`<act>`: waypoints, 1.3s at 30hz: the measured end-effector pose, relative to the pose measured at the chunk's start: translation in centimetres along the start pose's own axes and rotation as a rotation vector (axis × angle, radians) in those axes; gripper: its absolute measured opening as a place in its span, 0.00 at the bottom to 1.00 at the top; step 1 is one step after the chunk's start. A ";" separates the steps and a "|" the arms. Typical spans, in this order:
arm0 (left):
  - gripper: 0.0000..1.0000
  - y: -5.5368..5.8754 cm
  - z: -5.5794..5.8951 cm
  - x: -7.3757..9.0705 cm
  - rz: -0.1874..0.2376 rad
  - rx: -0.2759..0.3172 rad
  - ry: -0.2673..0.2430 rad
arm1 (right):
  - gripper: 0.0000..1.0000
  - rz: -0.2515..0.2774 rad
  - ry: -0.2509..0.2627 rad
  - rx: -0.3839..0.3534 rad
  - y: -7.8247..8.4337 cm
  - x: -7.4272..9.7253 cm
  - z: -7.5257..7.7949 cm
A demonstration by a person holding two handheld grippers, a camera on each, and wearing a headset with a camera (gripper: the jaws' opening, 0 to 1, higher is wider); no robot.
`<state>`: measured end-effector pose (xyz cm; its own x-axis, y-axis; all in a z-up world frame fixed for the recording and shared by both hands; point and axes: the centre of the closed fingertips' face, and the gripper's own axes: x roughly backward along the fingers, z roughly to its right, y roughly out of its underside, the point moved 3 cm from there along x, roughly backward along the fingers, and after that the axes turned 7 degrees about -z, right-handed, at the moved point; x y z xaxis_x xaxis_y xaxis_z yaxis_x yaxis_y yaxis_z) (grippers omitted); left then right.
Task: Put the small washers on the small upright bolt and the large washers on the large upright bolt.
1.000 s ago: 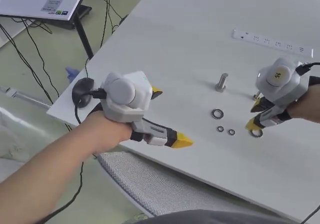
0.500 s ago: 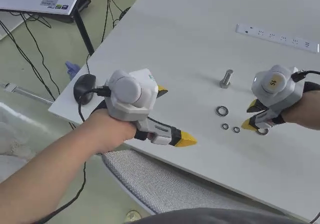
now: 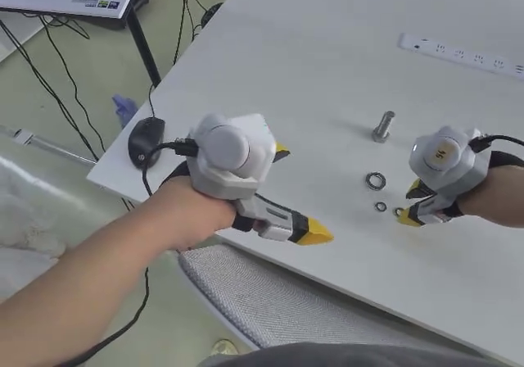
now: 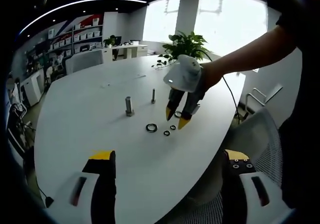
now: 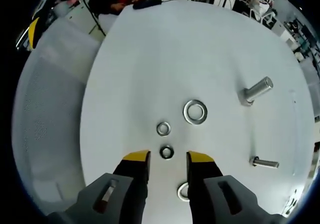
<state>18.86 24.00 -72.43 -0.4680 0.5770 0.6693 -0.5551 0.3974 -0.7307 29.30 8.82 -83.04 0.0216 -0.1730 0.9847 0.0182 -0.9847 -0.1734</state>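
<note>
My right gripper (image 5: pixel 168 159) is open and points down at the table, its yellow tips on either side of a small washer (image 5: pixel 166 152). A second small washer (image 5: pixel 163 128) and a large washer (image 5: pixel 195 111) lie just beyond it. Another large washer (image 5: pixel 182 191) lies under the jaws, partly hidden. The large bolt (image 5: pixel 257 90) and the small bolt (image 5: pixel 265 162) stand to the right. In the head view the right gripper (image 3: pixel 408 205) hangs by the large washer (image 3: pixel 376 180) and the large bolt (image 3: pixel 382 127). My left gripper (image 3: pixel 298 192) is held open and empty near the table's front edge.
A white power strip (image 3: pixel 458 52) lies at the back of the white table (image 3: pixel 311 72). A black mouse-like object (image 3: pixel 146 139) rests at the table's left corner. A grey chair seat (image 3: pixel 270 301) sits below the front edge, and cables trail on the floor at left.
My right gripper has shifted left, away from the near large washer, and its tips now bracket a small washer. The left gripper has hardly moved; the head camera has drifted.
</note>
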 end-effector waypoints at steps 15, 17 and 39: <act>0.84 0.5 0.0 0.2 0.004 0.006 0.006 | 0.27 -0.026 0.025 0.027 0.7 -0.6 -0.4; 0.83 0.6 0.1 0.1 0.002 0.008 0.011 | 0.26 -0.025 0.026 0.028 0.7 -0.6 -0.4; 0.76 0.4 0.7 0.1 0.003 0.004 0.024 | 0.13 -0.149 0.043 0.054 0.1 -1.0 -0.3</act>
<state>18.08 23.75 -72.56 -0.4525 0.5953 0.6639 -0.5566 0.3931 -0.7319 29.01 8.85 -84.04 -0.0280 -0.0266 0.9993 0.0718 -0.9971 -0.0245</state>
